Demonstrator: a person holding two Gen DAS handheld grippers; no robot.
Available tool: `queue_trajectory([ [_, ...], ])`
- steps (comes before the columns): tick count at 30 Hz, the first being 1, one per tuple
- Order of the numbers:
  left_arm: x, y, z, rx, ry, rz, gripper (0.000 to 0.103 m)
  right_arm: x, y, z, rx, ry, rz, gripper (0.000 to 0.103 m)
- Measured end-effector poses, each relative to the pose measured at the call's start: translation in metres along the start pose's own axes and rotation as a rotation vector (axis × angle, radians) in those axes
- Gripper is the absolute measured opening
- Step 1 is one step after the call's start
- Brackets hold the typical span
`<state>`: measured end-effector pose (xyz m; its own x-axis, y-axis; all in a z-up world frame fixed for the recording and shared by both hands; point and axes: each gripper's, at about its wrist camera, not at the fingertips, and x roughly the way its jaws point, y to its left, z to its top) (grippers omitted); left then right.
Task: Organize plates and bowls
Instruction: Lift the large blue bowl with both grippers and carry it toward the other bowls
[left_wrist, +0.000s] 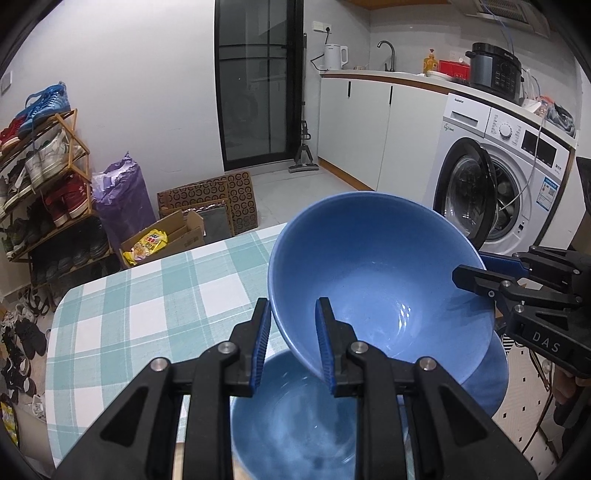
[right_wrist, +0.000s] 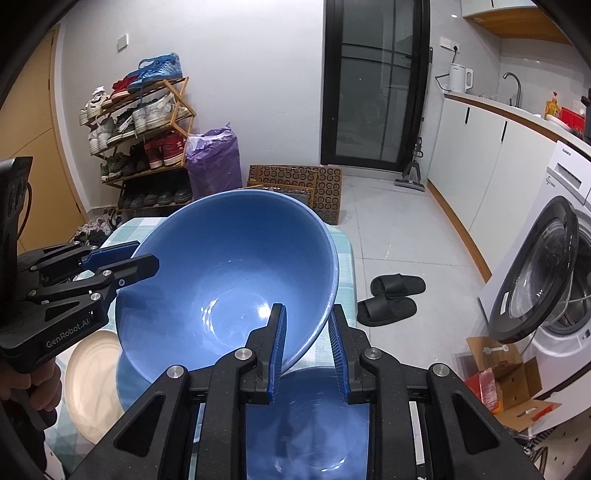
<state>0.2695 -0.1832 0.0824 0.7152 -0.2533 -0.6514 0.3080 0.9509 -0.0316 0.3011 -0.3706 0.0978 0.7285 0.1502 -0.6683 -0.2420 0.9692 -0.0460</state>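
Right under both cams sits a second blue bowl (left_wrist: 291, 417), upright on the counter (left_wrist: 147, 295) near its front edge, w/ a cream plate (right_wrist: 92, 384) just beside it on my left. Above that, my left tongs (left_wrist: 291, 343) are clamped on the near-left rim of the lifted blue bowl (left_wrist: 376, 280), one pad inside the wall, one outside. My right tongs (right_wrist: 308, 354) do the same on the opposite rim, so the bowl hangs between both, clear of the counter and tipped w/ its opening toward me. It's roughly over the lower bowl, toward the counter's front right corner.

Handling, as I judge it: glazed ceramic, stiff, prob fairly heavy for its size, and slick, given the shine inside. The rim is the only thin enough spot to pinch; the sloping wall would squeeze out of the pads. Two opposed rim grips keep it from swinging. It'd chip or crack if it dropped onto the bowl below, so nesting needs a slow, level descent.

Further out the checked cloth runs bare to the counter's far edge. Beyond that is floor: shoe rack (right_wrist: 144, 140), purple bag (right_wrist: 214, 162), washer (left_wrist: 491, 184), slippers (right_wrist: 391, 299).
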Motion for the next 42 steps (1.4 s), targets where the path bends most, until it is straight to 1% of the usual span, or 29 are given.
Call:
queue_trajectory([
  [15, -0.019, 0.02, -0.018, -0.037, -0.004, 0.025, 0.023, -0.004, 0.035, -0.008, -0.039, 0.005, 0.046, 0.024],
  [20, -0.023, 0.025, -0.026, -0.047, 0.0, 0.024, 0.023, -0.003, 0.04, -0.009, -0.048, 0.009, 0.053, 0.024],
  [42, -0.03, 0.041, -0.052, -0.077, 0.025, 0.035, 0.023, 0.012, 0.074, -0.032, -0.087, 0.066, 0.077, 0.024],
])
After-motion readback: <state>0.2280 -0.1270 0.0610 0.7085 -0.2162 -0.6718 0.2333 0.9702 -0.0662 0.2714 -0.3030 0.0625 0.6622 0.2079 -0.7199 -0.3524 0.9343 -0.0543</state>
